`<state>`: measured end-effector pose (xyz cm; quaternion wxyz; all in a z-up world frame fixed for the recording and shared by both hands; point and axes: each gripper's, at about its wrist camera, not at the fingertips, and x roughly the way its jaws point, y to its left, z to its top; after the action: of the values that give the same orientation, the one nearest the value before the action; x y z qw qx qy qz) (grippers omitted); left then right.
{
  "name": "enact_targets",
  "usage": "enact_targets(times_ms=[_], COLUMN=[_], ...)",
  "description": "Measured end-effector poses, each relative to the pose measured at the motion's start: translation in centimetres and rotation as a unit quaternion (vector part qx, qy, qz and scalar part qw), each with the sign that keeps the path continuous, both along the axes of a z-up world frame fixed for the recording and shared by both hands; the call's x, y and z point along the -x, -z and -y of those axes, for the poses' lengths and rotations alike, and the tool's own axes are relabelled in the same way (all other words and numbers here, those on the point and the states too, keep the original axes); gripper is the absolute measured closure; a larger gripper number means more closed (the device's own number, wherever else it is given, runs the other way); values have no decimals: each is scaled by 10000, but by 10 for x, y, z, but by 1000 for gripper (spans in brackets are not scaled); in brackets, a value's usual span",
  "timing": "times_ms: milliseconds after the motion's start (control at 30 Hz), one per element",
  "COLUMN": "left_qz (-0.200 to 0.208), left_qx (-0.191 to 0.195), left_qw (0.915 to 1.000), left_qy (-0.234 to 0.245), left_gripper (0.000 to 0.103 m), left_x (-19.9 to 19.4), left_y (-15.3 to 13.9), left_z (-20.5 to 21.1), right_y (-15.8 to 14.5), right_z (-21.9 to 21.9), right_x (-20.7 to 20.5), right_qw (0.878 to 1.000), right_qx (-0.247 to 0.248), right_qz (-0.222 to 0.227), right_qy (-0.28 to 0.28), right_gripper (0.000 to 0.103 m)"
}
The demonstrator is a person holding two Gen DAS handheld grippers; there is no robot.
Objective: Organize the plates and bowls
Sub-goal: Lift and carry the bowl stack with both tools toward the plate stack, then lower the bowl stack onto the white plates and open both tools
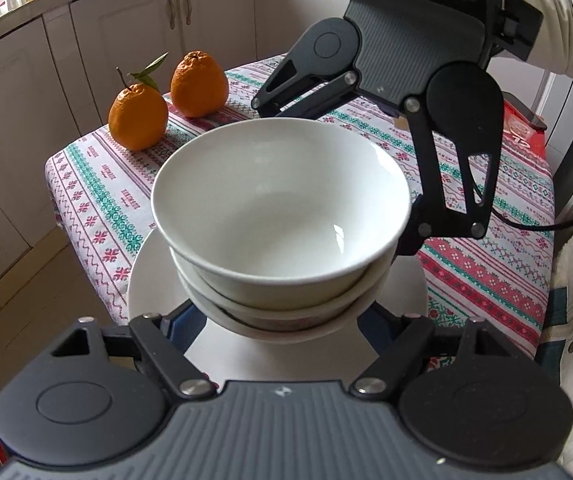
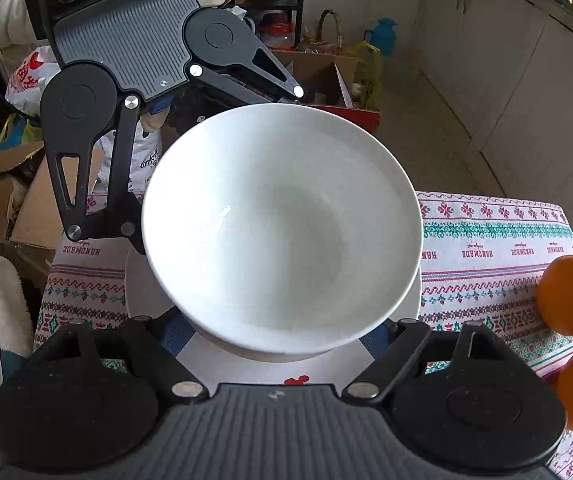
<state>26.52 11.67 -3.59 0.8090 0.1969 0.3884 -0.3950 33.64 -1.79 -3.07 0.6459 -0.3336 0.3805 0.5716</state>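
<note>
A stack of white bowls sits on a white plate on the patterned tablecloth. In the right wrist view the top bowl fills the centre, over the same plate. My left gripper reaches in from the near side, its jaws spread wide on either side of the stack's base, fingertips hidden under the bowls. My right gripper comes from the opposite side, jaws also spread around the stack. Each gripper shows in the other's view beyond the bowls. Contact with the bowls is hidden.
Two oranges stand at the table's far left corner, and at the right edge in the right wrist view. White kitchen cabinets lie behind. Cardboard boxes and bags crowd the floor beyond the table edge.
</note>
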Motion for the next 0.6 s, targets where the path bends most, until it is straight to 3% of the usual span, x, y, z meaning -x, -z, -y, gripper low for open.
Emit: enact_targets(times_ms=[100,167,233,433,533,600], left_qz=[64,163,135,551,796,1152], left_qx=[-13,23,50,-225,-96,-66], left_qw=[10000,9999,9999,9975,9937,9874], left_qy=[-4,-52,-52,-384,-777,-1083], left_gripper=[20,11,10,10,9,1], left_x=[3,7,11,46,74,91], left_y=[0,0,-1,-9,-19,-26], left_z=[1,1,2,4,2,4], right_y=[1,1,0,-13,-24,-30], right_z=[1,2,3,19,34,45], right_x=[0,1,3,30,53,70], right_qw=[10000,10000,9998,9982,9892,9793], right_qx=[-35,-63,-127,-57,17,87], right_qz=[-8,9,-11,392,924,1082], right_qy=[22,53,117,449,1138,1710], right_gripper=[15,9,3,2,0,0])
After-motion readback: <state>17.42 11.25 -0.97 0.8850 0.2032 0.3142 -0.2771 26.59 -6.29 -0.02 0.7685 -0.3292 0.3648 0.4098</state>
